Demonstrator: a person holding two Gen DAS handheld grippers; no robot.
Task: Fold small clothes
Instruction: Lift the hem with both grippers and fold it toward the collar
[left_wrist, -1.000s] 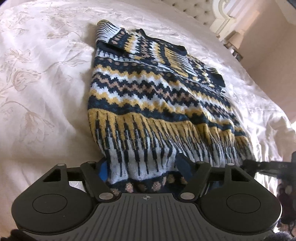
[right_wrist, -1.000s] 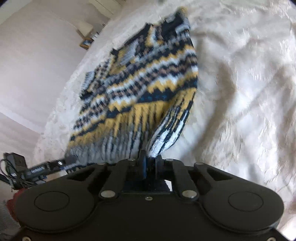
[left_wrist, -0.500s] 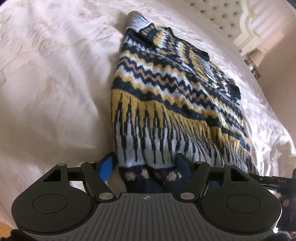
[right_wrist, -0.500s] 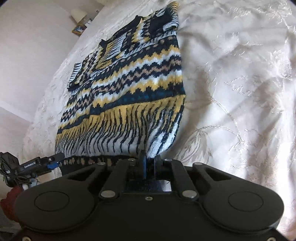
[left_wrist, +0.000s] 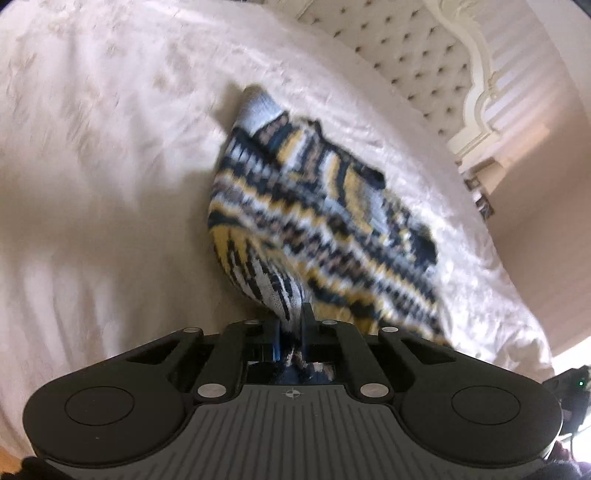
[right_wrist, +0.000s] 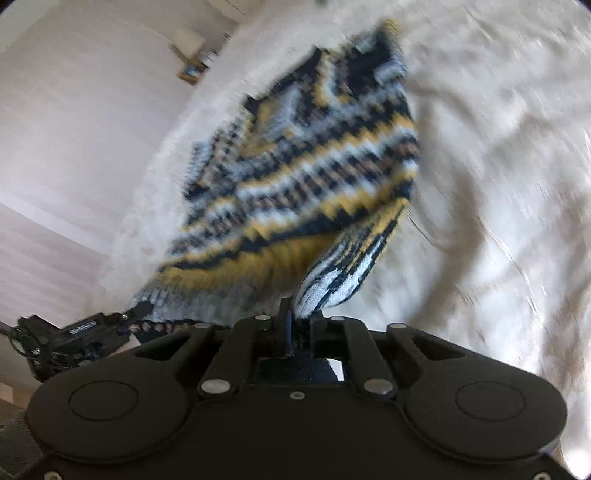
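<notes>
Nearest the left wrist camera, the left tool (left_wrist: 291, 328) was found clamped on the lower corner of the knitted sweater (left_wrist: 317, 229); a second earlier its jaws had stood wide on either side of that hem without pressing it. The knit bunched into a narrow gather between the blue-faced pads (left_wrist: 275, 341), and the corner stood lifted clear of the bed (left_wrist: 92, 184). In the right wrist view, the right tool (right_wrist: 299, 325) held the opposite hem corner pinched tight, as it had throughout the preceding second. The left tool could also be seen at the far hem edge in that view (partly blurred).

Judgement: with both lower corners now gripped, the hem appeared ready to be carried up and over toward the neckline, which would make the first fold.

Further out, the sweater's body (right_wrist: 306, 155) sloped away from both tools, its hem raised and its upper part resting on the cream bedspread. The shoulder and sleeve end lay farthest off, toward the tufted headboard (left_wrist: 399, 62). Both frames were motion-blurred, so fine detail of the folded sleeves could not be confirmed.
</notes>
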